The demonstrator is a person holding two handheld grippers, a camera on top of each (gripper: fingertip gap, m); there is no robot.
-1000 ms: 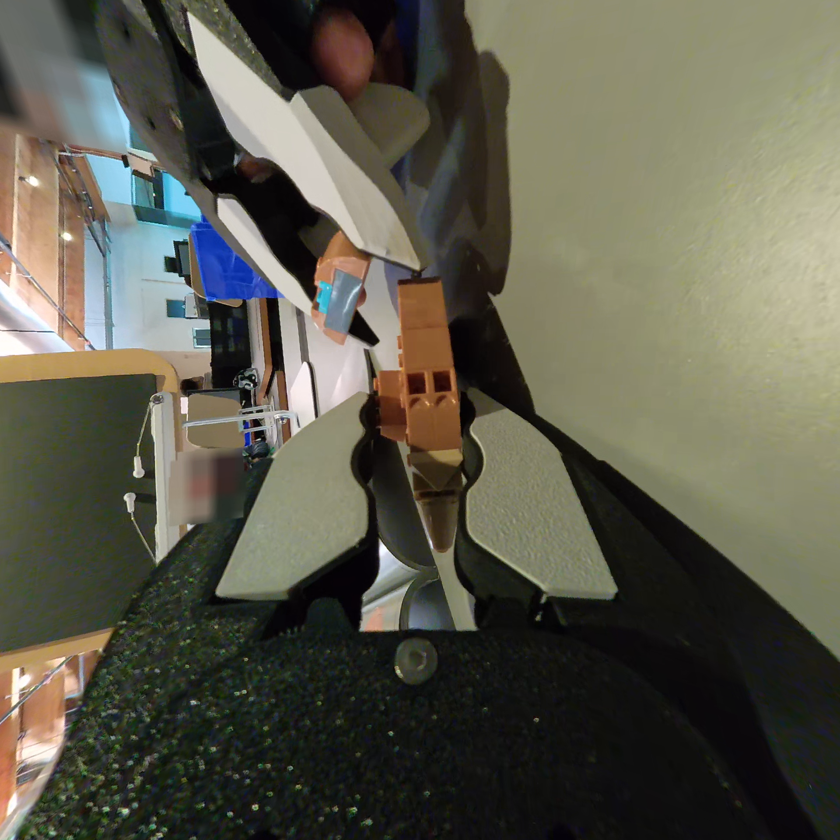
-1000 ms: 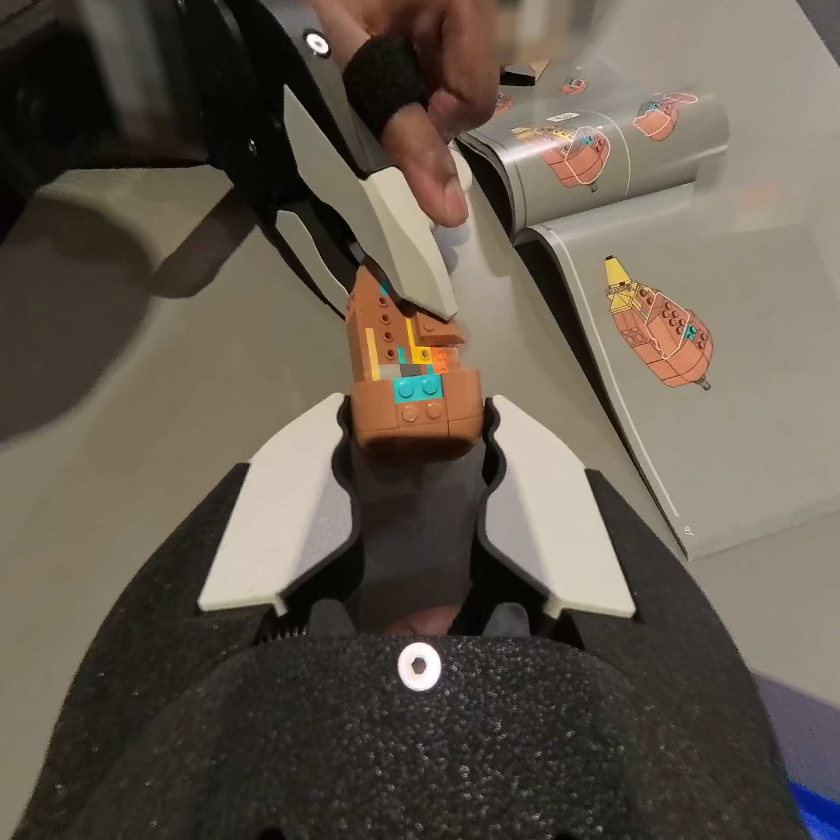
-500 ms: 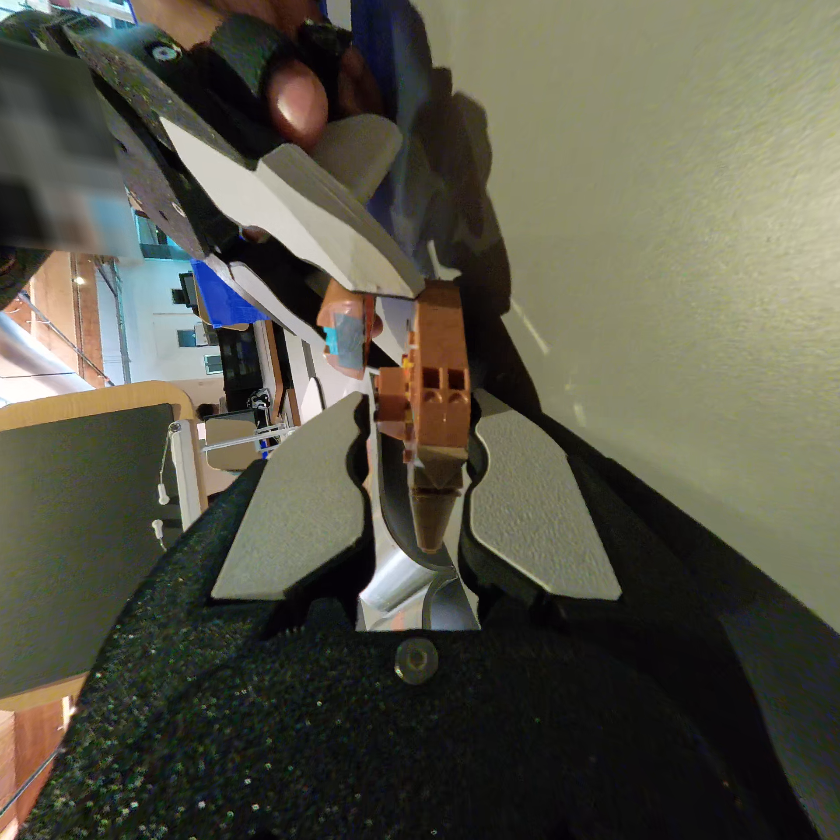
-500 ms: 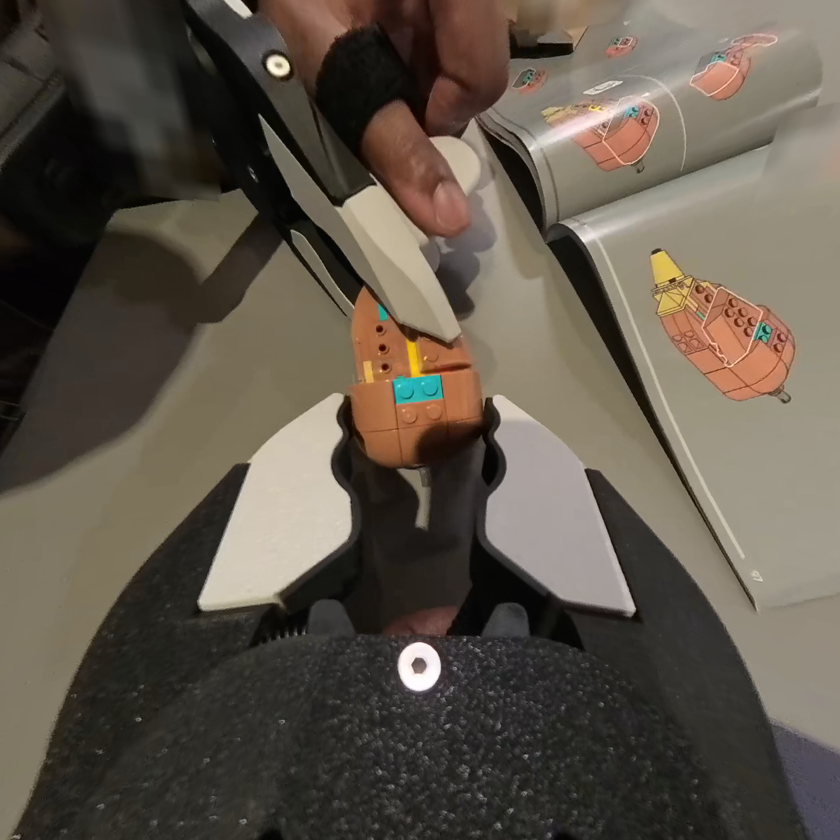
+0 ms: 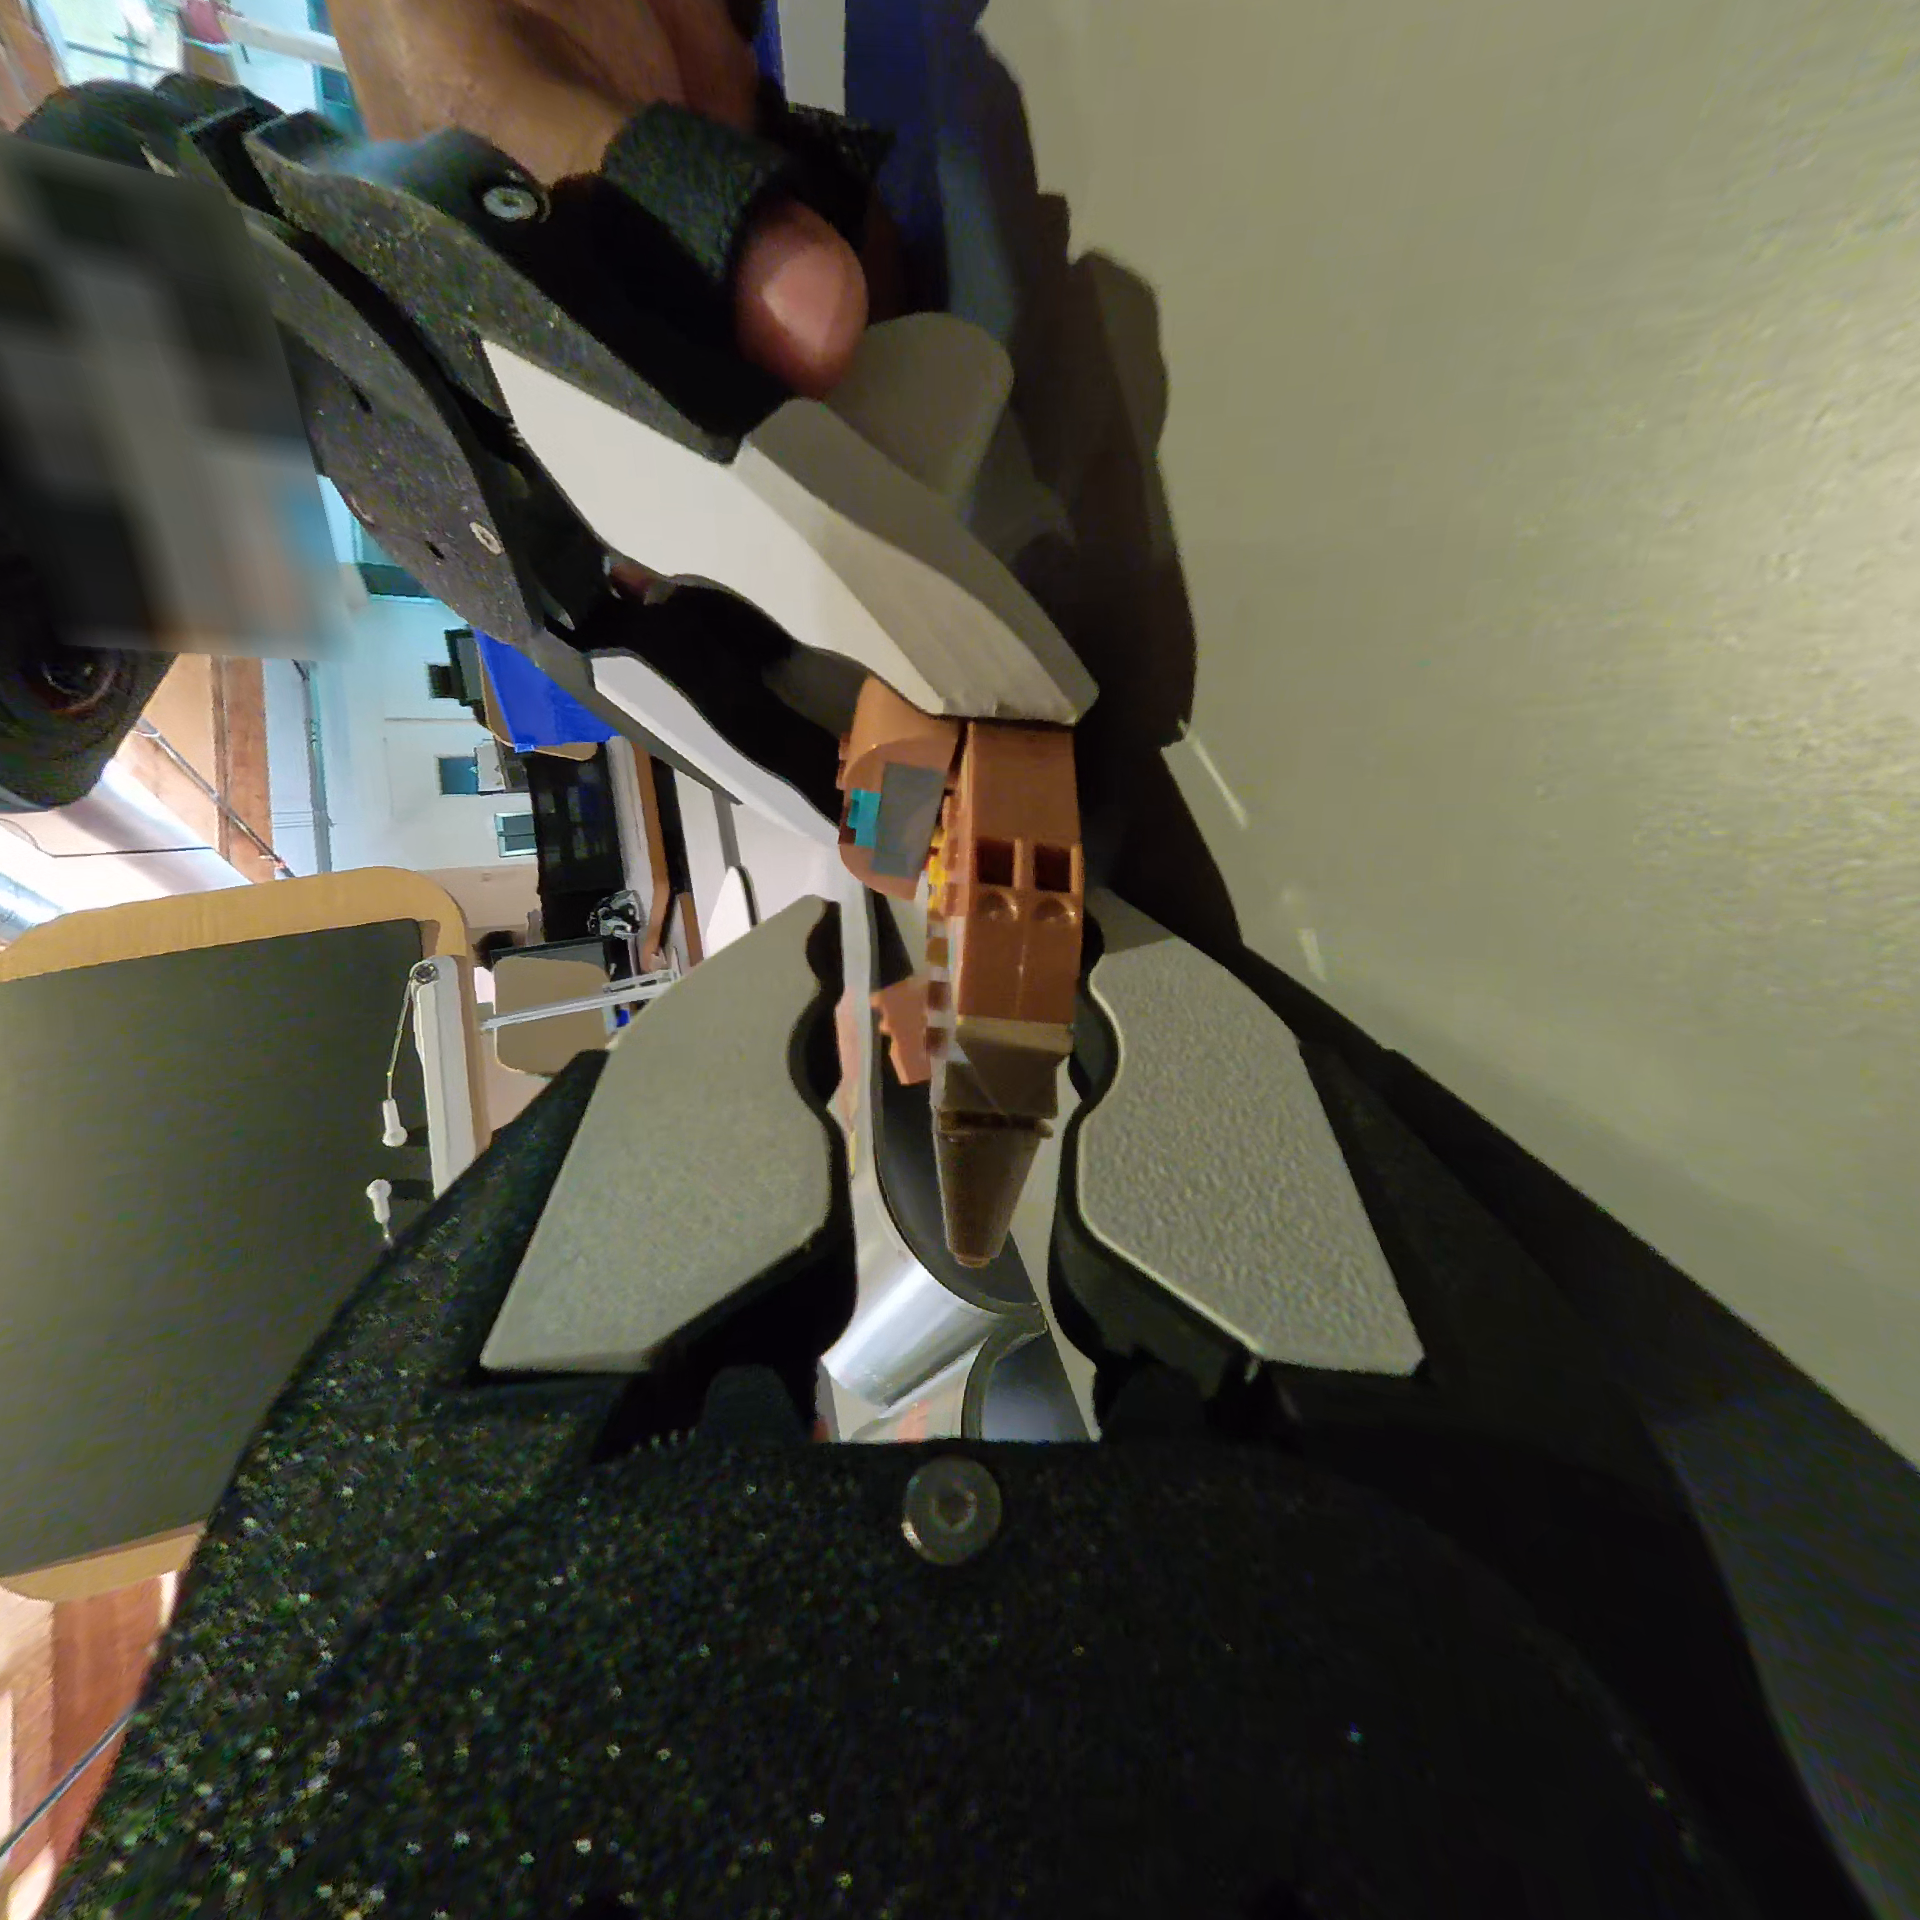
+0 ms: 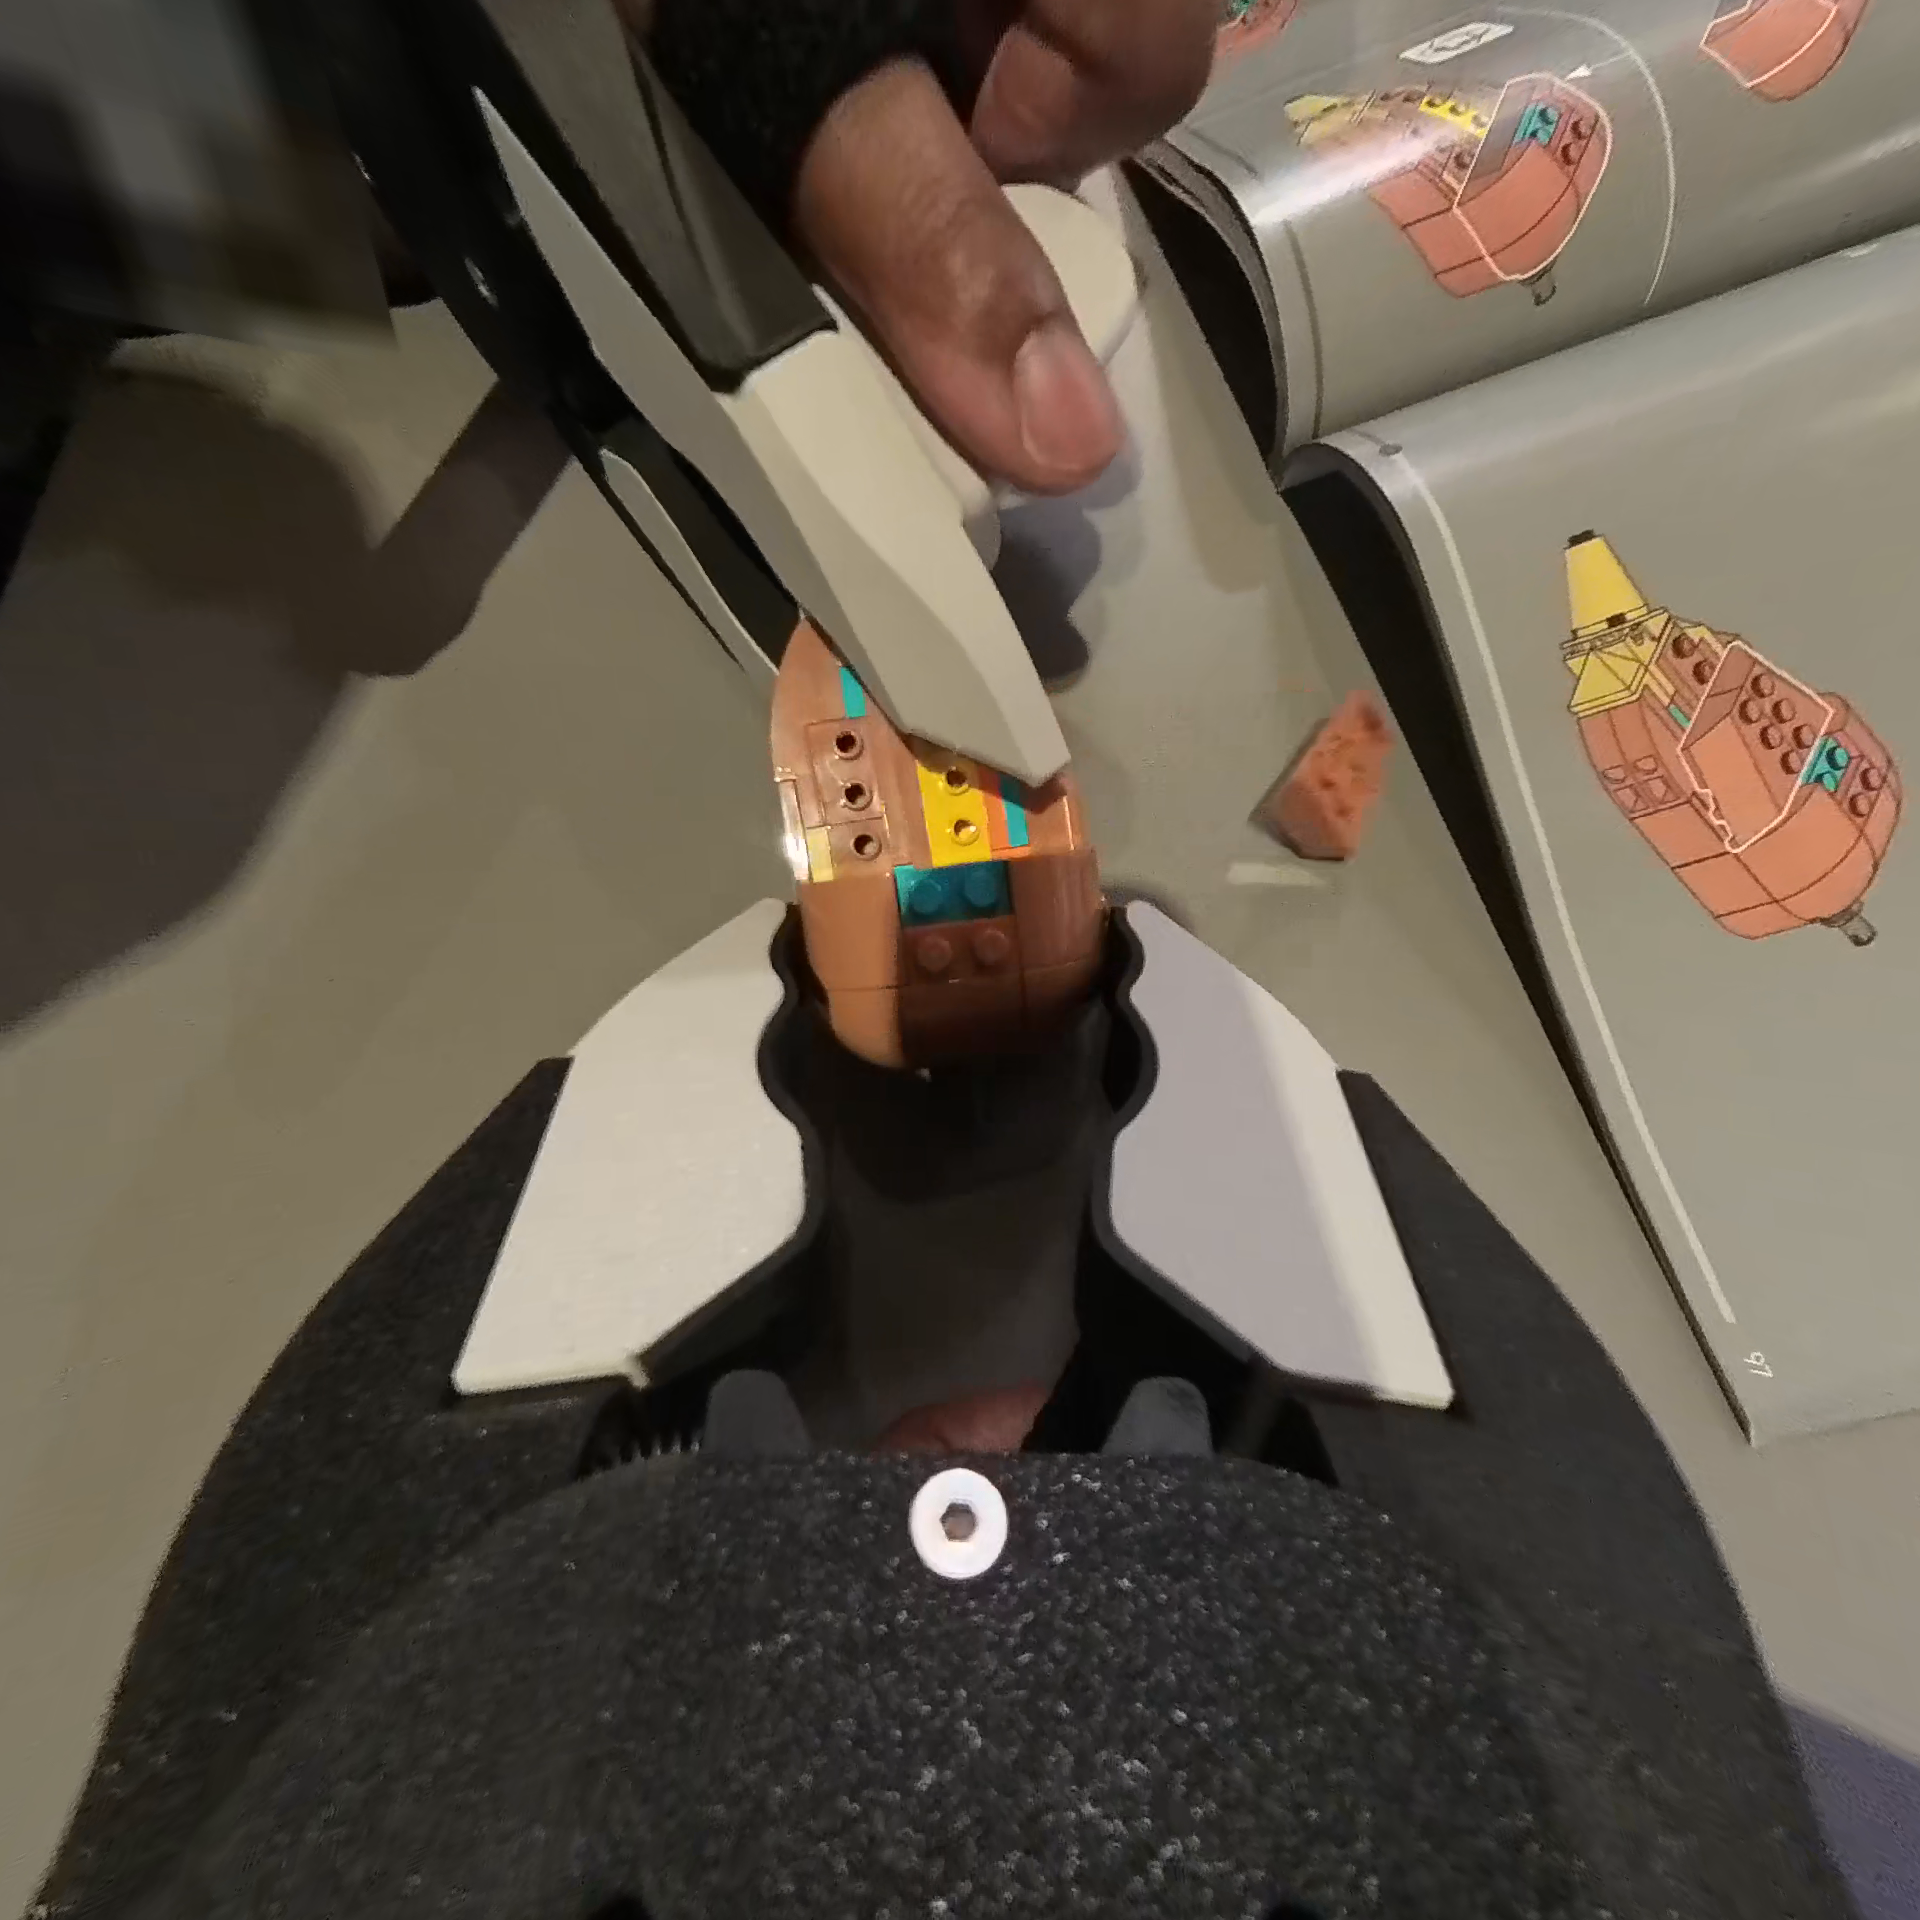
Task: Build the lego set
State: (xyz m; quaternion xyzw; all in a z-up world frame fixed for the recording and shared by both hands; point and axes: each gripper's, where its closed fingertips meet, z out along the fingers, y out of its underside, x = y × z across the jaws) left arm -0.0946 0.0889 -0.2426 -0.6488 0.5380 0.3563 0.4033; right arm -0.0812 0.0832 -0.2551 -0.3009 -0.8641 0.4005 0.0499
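A brown lego ship model with teal and yellow bricks (image 6: 935, 894) is held above the grey table (image 6: 312, 935) by both grippers. My right gripper (image 6: 951, 925) is shut on its rounded rear hull. My left gripper comes in from the top, one of its fingers (image 6: 914, 582) lying over the model's far end. In the left wrist view my left gripper (image 5: 951, 925) is shut on the front section (image 5: 1018, 935), whose dark cone tip points back between the fingers. The right gripper's fingers (image 5: 831, 551) hold the rounded rear part (image 5: 894, 800) against that section.
An open instruction booklet (image 6: 1558, 1039) with ship drawings lies on the table to the right. A loose brown slope brick (image 6: 1325, 779) lies beside it. A person's thumb (image 6: 997, 343) rests on the left gripper. A room with a black panel (image 5: 187, 1195) fills the left of the left wrist view. Less than 4 cm separates the two grippers' tips.
The two grippers have closed in on each other. The rear hull part and the front section, apart one second ago, now touch. A loose brown brick now shows on the table.
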